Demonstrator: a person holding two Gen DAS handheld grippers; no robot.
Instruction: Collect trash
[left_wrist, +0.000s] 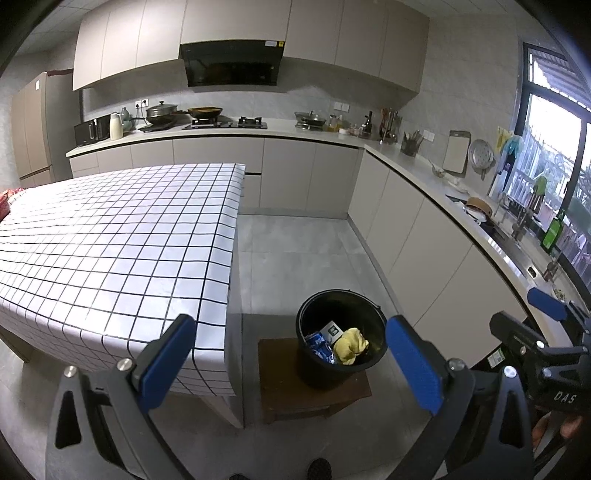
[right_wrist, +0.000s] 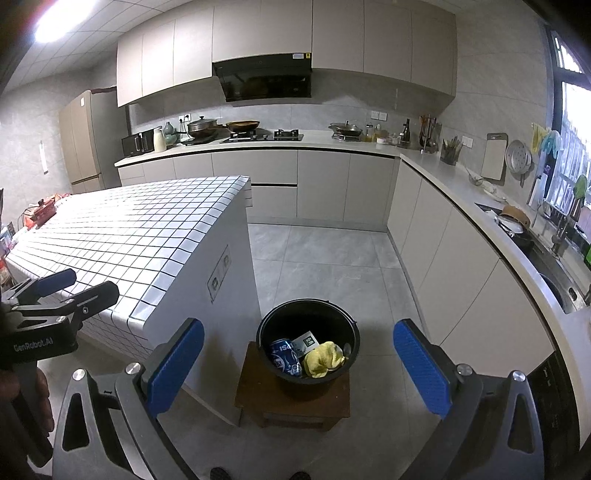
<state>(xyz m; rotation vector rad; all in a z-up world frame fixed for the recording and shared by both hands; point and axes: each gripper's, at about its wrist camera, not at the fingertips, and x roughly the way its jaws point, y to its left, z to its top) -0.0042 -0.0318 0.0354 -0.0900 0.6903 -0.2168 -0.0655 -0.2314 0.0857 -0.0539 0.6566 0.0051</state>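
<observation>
A black bucket (left_wrist: 341, 338) stands on a small dark wooden stool (left_wrist: 314, 395) on the grey floor, just beside the end of the kitchen island, which is covered with a white cloth with black grid lines (left_wrist: 110, 251). Inside the bucket there are three pieces of trash: a crushed blue can (right_wrist: 284, 356) lies at the left side, a crumpled yellow cloth or paper (right_wrist: 325, 359) lies at the right side and touches the can, and a small card with a dark printed square (right_wrist: 306, 341) leans behind them against the inner wall. The rest of the bucket's bottom is dark and I cannot tell what is there. The left gripper (left_wrist: 291, 363) is held above the floor in front of the bucket, its two blue fingers are wide apart and hold nothing; the bucket shows between them in the left wrist view. The right gripper (right_wrist: 299, 367) is in the same posture, with its blue fingers also wide apart and empty, and the bucket appears between them too. Each gripper is seen from the side in the other camera, at the picture edge, with a part of the person's hand (right_wrist: 22, 402) on its handle. The top of the island near the bucket is bare; at its far end some red items (right_wrist: 40, 212) lie.
</observation>
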